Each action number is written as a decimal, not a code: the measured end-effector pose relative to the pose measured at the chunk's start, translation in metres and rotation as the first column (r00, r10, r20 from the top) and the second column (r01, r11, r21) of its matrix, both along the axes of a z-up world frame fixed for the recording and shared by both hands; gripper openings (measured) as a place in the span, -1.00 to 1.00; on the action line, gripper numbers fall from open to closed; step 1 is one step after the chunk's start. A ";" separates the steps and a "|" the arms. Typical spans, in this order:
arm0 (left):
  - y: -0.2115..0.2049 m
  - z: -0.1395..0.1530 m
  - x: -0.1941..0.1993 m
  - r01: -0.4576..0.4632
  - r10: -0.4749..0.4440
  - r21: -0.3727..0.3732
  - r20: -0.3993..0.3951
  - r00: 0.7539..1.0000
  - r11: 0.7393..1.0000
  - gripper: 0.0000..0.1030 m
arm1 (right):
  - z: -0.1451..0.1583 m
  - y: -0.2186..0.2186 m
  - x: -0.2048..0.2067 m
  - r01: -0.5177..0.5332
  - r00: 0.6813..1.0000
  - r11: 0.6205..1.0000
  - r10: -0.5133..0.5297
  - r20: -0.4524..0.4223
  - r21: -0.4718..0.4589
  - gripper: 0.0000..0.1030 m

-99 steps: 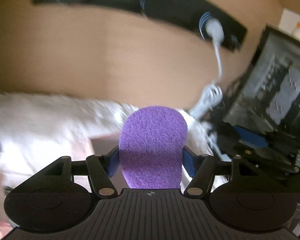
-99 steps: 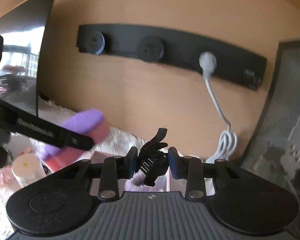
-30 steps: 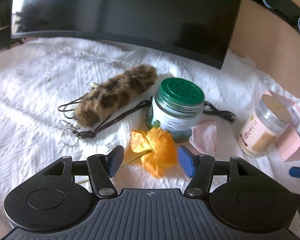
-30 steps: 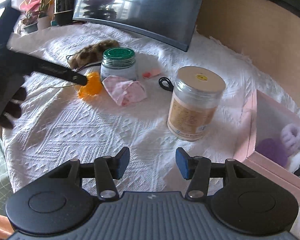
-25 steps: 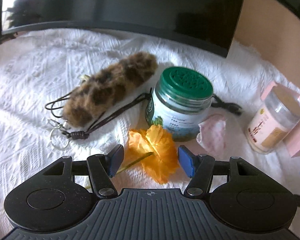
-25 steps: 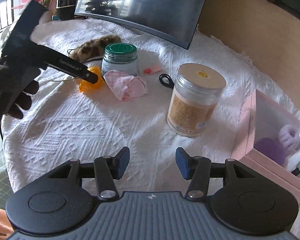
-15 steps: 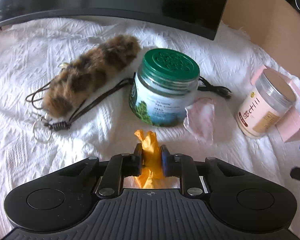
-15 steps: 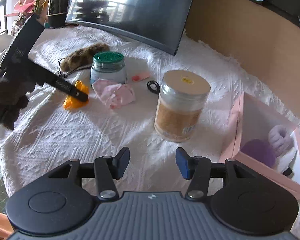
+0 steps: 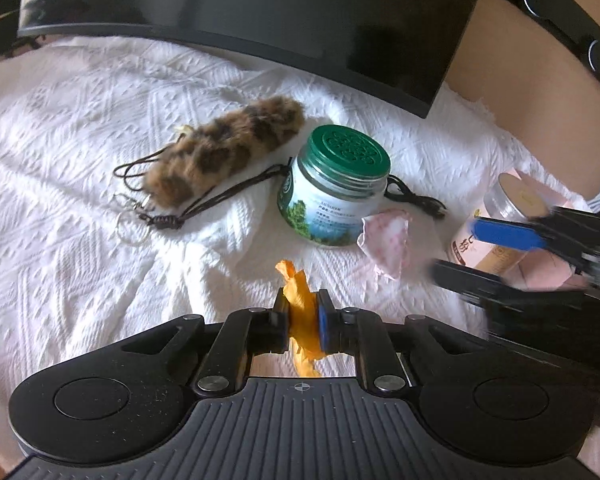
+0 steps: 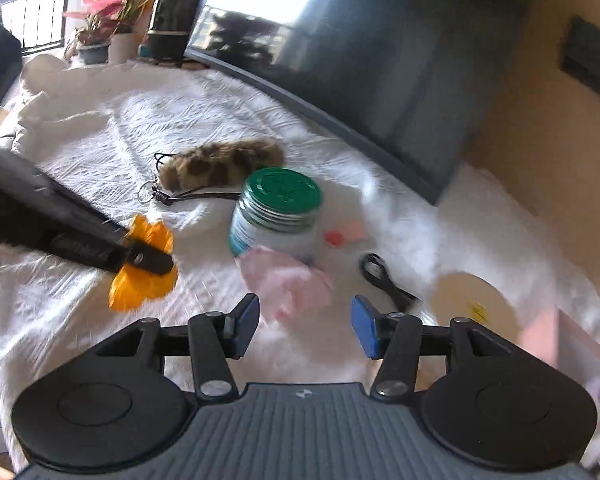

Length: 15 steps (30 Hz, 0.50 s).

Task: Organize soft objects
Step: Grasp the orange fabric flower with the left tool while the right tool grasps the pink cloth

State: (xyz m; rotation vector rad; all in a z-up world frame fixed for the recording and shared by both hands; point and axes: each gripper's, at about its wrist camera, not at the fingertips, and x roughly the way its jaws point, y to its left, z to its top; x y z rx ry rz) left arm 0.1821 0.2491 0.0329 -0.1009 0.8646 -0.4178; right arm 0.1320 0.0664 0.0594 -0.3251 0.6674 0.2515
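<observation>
My left gripper [image 9: 302,314] is shut on an orange fabric flower [image 9: 298,300] and holds it just above the white cloth; the flower also shows in the right wrist view [image 10: 148,264]. My right gripper [image 10: 305,326] is open and empty, just in front of a crumpled pink fabric piece [image 10: 290,280], which also shows in the left wrist view [image 9: 386,240]. A furry leopard-print pouch [image 9: 224,152] with dark cords lies further back. The pink box [image 10: 580,344] is at the right edge.
A green-lidded jar [image 9: 336,184] stands mid-table. A beige-lidded jar [image 10: 476,304] stands right of it. A dark monitor [image 9: 260,12] spans the back. A black hair tie [image 10: 384,276] and a small coral piece [image 10: 342,236] lie on the white textured cloth [image 9: 60,160].
My left gripper closed on the orange flower and has lifted it slightly. My right gripper moved left and forward from the box toward the pink fabric, staying open.
</observation>
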 end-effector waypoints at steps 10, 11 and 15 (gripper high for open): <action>0.006 0.010 -0.011 -0.016 0.016 -0.033 -0.002 1.000 0.999 -0.69 | -0.037 0.020 0.059 0.006 0.988 1.000 -0.009 -0.153 -0.022 -0.90; 0.003 0.013 -0.011 -0.014 0.014 -0.031 0.002 1.000 0.999 -0.69 | -0.032 0.016 0.057 0.007 0.988 1.000 -0.008 -0.151 -0.010 -0.91; -0.014 0.034 -0.006 0.005 -0.005 -0.005 0.041 0.999 1.000 -0.69 | 0.004 0.002 0.036 0.003 0.996 1.000 -0.001 -0.085 0.023 -0.92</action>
